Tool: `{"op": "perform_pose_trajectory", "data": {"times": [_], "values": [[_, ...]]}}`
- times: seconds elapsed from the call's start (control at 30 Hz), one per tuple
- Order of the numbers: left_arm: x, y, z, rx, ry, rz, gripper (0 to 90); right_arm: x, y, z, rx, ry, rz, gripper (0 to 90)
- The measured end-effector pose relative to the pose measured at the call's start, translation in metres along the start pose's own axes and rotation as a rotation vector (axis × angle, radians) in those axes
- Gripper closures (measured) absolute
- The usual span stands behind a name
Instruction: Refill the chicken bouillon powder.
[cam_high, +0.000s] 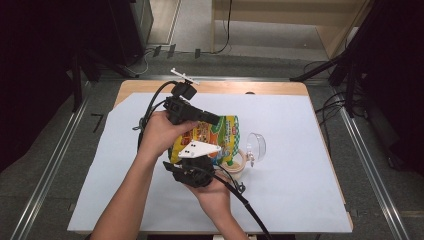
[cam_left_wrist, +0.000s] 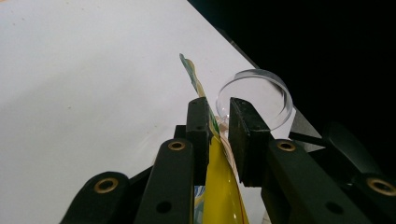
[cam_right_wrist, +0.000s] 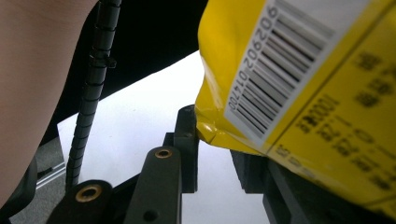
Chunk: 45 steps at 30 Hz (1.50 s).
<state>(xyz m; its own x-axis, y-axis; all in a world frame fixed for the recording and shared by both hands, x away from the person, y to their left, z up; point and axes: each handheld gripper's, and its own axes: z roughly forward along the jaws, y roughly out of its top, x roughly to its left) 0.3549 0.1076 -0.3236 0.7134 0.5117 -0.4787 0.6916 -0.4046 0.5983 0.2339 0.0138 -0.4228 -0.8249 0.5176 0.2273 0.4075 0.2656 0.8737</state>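
A yellow printed snack bag (cam_high: 215, 137) is held up over the white sheet between my two grippers. My left gripper (cam_high: 216, 120) reaches in from the left and is shut on the bag's upper edge. In the left gripper view the thin bag edge (cam_left_wrist: 219, 186) runs up between the nearly closed jaws of that gripper (cam_left_wrist: 218, 105). My right gripper (cam_high: 200, 159), with its white three-cornered plate, comes from below and is shut on the bag's lower corner. In the right gripper view the barcoded bag (cam_right_wrist: 303, 93) covers that gripper's (cam_right_wrist: 215, 140) right jaw.
A small beige bowl (cam_high: 241, 166) sits under the bag's right end. A clear round lid (cam_high: 256, 146) (cam_left_wrist: 261, 91) lies just right of it. White paper (cam_high: 300, 165) covers the wooden table (cam_high: 270, 88). The right gripper's cable (cam_high: 250, 210) trails to the near edge. Dark stands flank the table.
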Motion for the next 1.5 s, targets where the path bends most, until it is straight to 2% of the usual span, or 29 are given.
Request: {"op": "perform_pose_trajectory", "data": {"times": [0.43,1.1,1.5], "values": [[0.0023,0.0013,0.0025,0.022,-0.013,-0.009,78.6,0.0004,0.0002,-0.0014,0.004,0.0,0.007,74.9],[-0.0023,0.0006,0.0041,0.029,0.014,0.008,78.4,-0.0007,-0.0018,-0.0001,0.002,0.013,0.029,75.1],[0.0018,0.0003,0.0029,0.027,-0.003,-0.007,78.4,0.0001,-0.0003,-0.0003,0.012,0.013,0.023,75.1]]}}
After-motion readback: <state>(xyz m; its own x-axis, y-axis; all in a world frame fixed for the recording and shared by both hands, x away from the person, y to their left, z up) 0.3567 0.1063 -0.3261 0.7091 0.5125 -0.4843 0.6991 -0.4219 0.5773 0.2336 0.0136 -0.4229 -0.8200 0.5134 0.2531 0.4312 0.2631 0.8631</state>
